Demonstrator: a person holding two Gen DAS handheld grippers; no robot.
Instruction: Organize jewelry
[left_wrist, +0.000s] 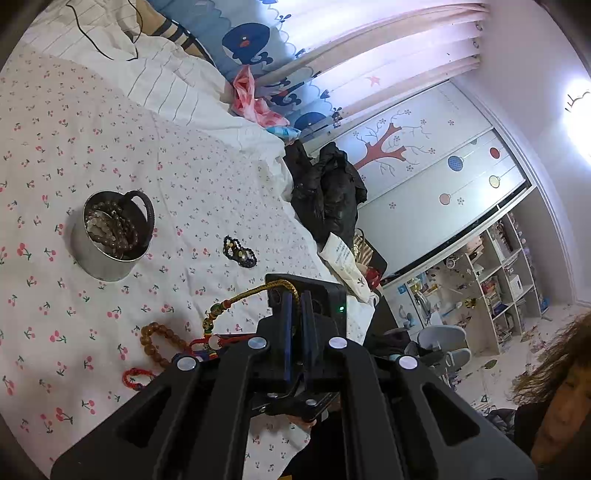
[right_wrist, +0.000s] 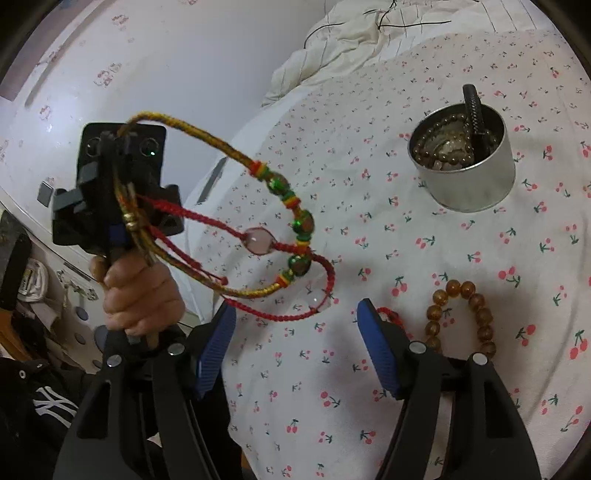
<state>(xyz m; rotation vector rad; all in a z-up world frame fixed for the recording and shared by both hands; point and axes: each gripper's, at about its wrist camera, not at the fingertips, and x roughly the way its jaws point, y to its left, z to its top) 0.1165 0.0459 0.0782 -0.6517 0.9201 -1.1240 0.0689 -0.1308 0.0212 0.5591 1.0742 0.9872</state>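
My left gripper (left_wrist: 297, 299) is shut on a gold braided cord bracelet (left_wrist: 255, 291) with green beads, together with a red cord bracelet; it also shows in the right wrist view (right_wrist: 116, 147), held up above the bed with the gold bracelet (right_wrist: 291, 201) and the red cord bracelet (right_wrist: 258, 240) hanging from it. My right gripper (right_wrist: 295, 314) is open and empty just below them. A round metal tin (left_wrist: 107, 236) (right_wrist: 465, 162) holds several bead bracelets. An amber bead bracelet (left_wrist: 162, 341) (right_wrist: 461, 317) lies on the sheet.
A dark bead bracelet (left_wrist: 239, 252) lies on the cherry-print sheet (left_wrist: 74, 147) right of the tin. A small red cord loop (left_wrist: 136, 378) lies near the amber beads. A crumpled white quilt (right_wrist: 332, 48) is behind. Dark clothes (left_wrist: 328, 192) hang off the bed edge.
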